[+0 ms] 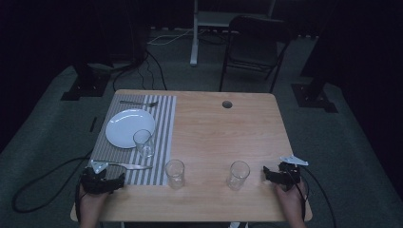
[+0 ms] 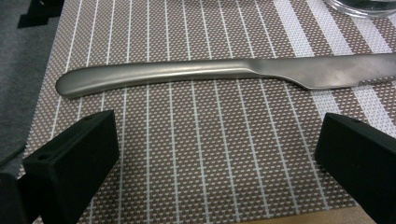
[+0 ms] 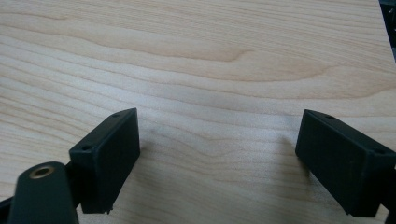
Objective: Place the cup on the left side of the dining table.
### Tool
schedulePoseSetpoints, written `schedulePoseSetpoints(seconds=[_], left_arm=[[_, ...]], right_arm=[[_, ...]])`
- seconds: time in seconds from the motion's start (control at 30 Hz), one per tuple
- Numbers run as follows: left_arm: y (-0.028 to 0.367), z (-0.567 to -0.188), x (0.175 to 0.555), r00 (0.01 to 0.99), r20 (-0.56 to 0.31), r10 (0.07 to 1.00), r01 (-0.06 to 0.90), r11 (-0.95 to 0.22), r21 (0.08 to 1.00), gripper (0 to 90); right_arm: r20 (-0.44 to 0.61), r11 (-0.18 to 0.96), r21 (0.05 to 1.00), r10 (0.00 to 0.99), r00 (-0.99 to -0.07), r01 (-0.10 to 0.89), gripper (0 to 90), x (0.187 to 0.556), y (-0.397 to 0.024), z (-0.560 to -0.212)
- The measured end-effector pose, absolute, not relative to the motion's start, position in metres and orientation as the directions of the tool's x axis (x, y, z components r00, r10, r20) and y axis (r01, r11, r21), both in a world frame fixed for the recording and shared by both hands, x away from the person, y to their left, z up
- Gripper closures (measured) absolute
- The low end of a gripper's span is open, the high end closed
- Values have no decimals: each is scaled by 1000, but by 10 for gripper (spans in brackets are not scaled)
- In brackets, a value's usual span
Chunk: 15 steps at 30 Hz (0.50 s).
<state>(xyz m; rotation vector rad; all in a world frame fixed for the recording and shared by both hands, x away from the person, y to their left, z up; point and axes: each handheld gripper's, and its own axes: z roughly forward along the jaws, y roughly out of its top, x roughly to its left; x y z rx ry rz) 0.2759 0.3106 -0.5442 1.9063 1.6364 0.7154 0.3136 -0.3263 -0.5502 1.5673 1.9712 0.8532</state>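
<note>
Right now my left gripper (image 2: pixel 210 158) hangs low over the striped placemat (image 2: pixel 187 140) with its jaws spread wide and nothing between them. Just beyond lies the knife (image 2: pixel 196 72), flat, with its handle end toward my left jaw. I judge picking it up is the step in hand. To do it well I'd ease forward until the handle sits squarely between the jaws, then close across its narrow width, low enough to catch the thin metal. My right gripper (image 3: pixel 219 154) is equally wide and empty over bare table (image 3: pixel 210 60), near a glass (image 1: pixel 238 175).
</note>
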Motion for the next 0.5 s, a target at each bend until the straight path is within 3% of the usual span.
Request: schedulePoseSetpoints(seconds=[0.17,0.5], left_arm=[[318,-546,273,110,6,994,721,-84,688,2],[319,-546,271,92,9,996,722,-73,688,3]], right_arm=[[13,150,722,973,-230,675,134,314,-326,-550],[13,150,723,973,-230,675,134,314,-326,-550]])
